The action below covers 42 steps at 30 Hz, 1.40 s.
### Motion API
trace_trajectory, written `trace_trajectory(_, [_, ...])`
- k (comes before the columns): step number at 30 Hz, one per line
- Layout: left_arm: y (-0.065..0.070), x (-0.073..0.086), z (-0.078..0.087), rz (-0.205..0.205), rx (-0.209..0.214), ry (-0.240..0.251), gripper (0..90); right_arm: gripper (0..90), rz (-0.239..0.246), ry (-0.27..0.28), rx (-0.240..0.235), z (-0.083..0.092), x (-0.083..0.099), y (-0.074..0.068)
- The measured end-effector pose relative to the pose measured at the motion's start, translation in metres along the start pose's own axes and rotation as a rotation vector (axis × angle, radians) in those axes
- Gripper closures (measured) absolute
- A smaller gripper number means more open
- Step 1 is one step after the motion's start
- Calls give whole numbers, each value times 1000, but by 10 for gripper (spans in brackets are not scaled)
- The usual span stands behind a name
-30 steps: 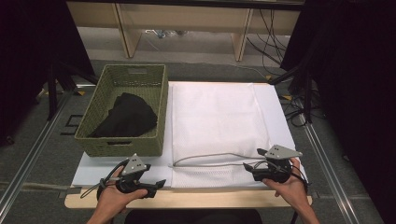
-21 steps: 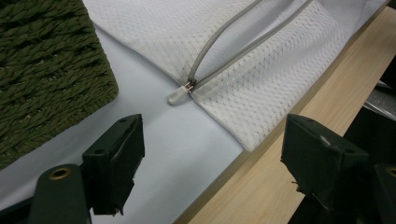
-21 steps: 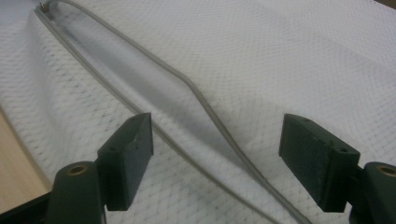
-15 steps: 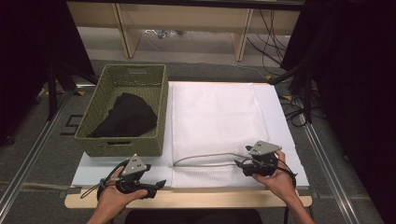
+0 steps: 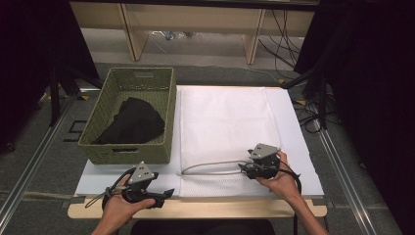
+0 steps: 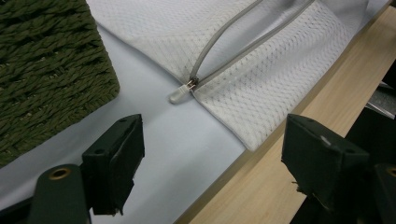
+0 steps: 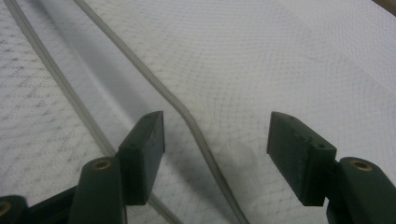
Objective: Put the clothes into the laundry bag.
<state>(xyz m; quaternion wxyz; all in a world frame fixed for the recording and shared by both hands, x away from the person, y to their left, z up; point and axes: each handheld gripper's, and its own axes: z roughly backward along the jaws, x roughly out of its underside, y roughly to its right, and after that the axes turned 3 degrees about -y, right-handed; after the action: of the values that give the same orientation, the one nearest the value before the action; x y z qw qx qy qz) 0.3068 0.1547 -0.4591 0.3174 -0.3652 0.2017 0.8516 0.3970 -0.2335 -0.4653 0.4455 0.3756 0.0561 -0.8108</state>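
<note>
Right hand-held gripper [image 5: 243, 168]: at the open zip of the mesh bag [image 5: 225, 117], near the tabletop's [image 5: 195, 209] front edge, right of centre. Jaws have just been closing, yet stand apart; in the right gripper view the gripper [image 7: 215, 149] has the upper zip edge [image 7: 187, 116] running up between the 2 pads, neither pad pressing on it.
Left hand-held gripper [image 5: 166, 195]: low at the front-left of the tabletop, just in front of the basket [image 5: 98, 152]. Jaws spread wide, nothing between them; the left gripper view [image 6: 210, 163] looks past them at the zip's end.
Mesh bag: white, flat, on the white sheet [image 5: 98, 178] that covers the tabletop, from the far edge down to the front edge, right of the basket.
Zip [image 5: 210, 167]: grey, open, the 2 edges parted in a long loop across the bag's front part. The puller [image 6: 180, 94] sits at the left end of the zip, on the sheet just beside the bag's corner.
Basket: green wicker, back-left on the tabletop, just beside the bag's left edge.
Black cloth [image 5: 132, 122]: heaped inside the basket.
Hands: 1 on each gripper, forearms coming in over the front edge.
</note>
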Motion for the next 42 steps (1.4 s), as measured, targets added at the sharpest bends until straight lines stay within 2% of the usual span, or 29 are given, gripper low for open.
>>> trace_trajectory(1, [1, 0, 0, 0, 6, 10, 209, 380, 22, -1, 2, -2, -1, 0])
trace_trajectory(2, [1, 0, -1, 1, 5, 15, 209, 382, 10, -10, 7, -3, -2, 0])
trace_trajectory(5, [-2, 0, 1, -12, 1, -4, 209, 434, 15, -26, 12, -8, -6, 0])
trace_trajectory(11, [-1, 0, 3, -12, 7, -5, 210, 570, 70, -62, 20, -14, -7, 0])
trace_trajectory(12, [-1, -1, 3, -17, 8, -7, 210, 608, 91, -60, 18, -14, -8, 0])
trace_trajectory(14, [-1, 0, 1, -9, 14, -6, 210, 647, 89, -67, 9, -14, -9, -1])
trace_trajectory(15, [1, 0, 0, 17, 15, 15, 210, 657, 97, -65, 8, -15, -10, -1])
trace_trajectory(19, [-1, -1, 3, -10, 3, 0, 210, 722, 77, -51, -26, -19, -15, 3])
trace_trajectory(20, [-2, -1, 2, -3, 12, 17, 211, 739, 96, -47, -33, -20, -17, 4])
trace_trajectory(21, [-3, -1, 4, -1, -5, 2, 211, 754, 94, -51, -37, -20, -18, 4])
trace_trajectory(22, [-4, 0, 4, -10, 5, 3, 210, 774, 86, -52, -42, -21, -18, 4])
trace_trajectory(23, [-3, 0, 2, 17, 7, 21, 211, 792, 88, -52, -49, -21, -19, 4])
trace_trajectory(24, [-4, 0, 4, 3, 2, 1, 211, 809, 88, -57, -56, -22, -19, 5])
trace_trajectory(25, [-3, 0, 3, 13, 8, 16, 211, 824, 90, -55, -56, -22, -19, 5])
trace_trajectory(26, [-4, -1, 4, -9, 4, -1, 211, 836, 92, -50, -53, -22, -19, 6])
trace_trajectory(28, [-4, -1, 4, -28, -1, -3, 211, 854, 80, -49, -63, -21, -19, 6])
trace_trajectory(29, [-3, -1, 2, -1, 7, 6, 211, 857, 81, -39, -68, -20, -19, 8])
trace_trajectory(30, [-3, -1, 3, -14, 15, -5, 211, 865, 83, -30, -74, -19, -19, 9])
trace_trajectory(31, [-3, -1, 3, -9, 9, -1, 211, 873, 76, -30, -88, -18, -19, 11])
trace_trajectory(32, [-2, -1, 3, -9, 4, 3, 211, 879, 73, -21, -81, -18, -20, 11])
trace_trajectory(33, [-3, -1, 4, -11, 17, -11, 211, 883, 79, -26, -85, -18, -20, 13])
trace_trajectory(34, [-4, -1, 3, -16, 0, -4, 211, 888, 95, -29, -96, -18, -22, 15])
trace_trajectory(35, [-3, -1, 3, -4, 6, 4, 211, 891, 85, -31, -86, -17, -23, 15])
trace_trajectory(36, [-4, -1, 4, -22, 4, -3, 210, 892, 80, -25, -82, -18, -23, 15])
trace_trajectory(37, [-4, -1, 4, -18, 4, 3, 210, 894, 91, -35, -92, -17, -25, 17])
trace_trajectory(38, [-4, -1, 5, -19, 4, 0, 210, 896, 81, -23, -82, -17, -25, 17])
trace_trajectory(40, [-4, -1, 4, -10, 9, 3, 210, 897, 82, -38, -99, -15, -27, 19])
trace_trajectory(42, [-4, -1, 4, -6, 10, 4, 211, 897, 78, -29, -92, -14, -29, 20])
